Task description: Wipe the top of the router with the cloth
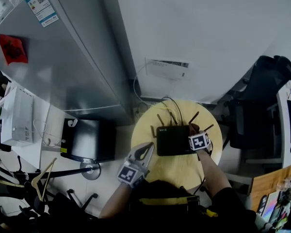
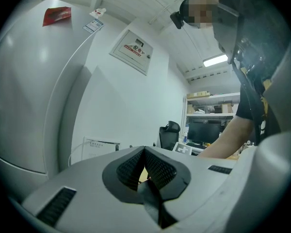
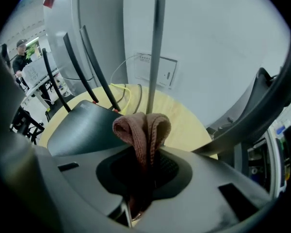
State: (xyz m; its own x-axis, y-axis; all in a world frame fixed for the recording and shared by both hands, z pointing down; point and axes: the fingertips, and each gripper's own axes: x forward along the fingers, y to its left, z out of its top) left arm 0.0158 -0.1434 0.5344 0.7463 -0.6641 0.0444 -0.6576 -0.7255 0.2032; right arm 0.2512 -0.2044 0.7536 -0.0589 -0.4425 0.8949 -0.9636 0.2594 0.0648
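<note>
Head view: found the router (image 1: 172,140) flat on the round counter (image 1: 141,130), with the right hand-held gripper (image 1: 193,130) at its right edge and the left hand-held gripper (image 1: 145,152) just off its left edge.

Left gripper view: saw jaws pressed together on nothing.

Right gripper view: saw jaws clamped on the folded cloth (image 3: 143,130), just above the router's top. Judged the wipe barely begun. Next, likely needed to press the cloth down and sweep across, clear of the antennas (image 3: 156,47).

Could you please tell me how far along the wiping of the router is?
Done: the brown cloth is clamped in the jaws of the right gripper. In hand: it sits at the right edge of the black router, near the antennas; contact cannot be told. Left, seemingly: the sweep across the top. The left gripper is shut, empty, off the router.
</note>
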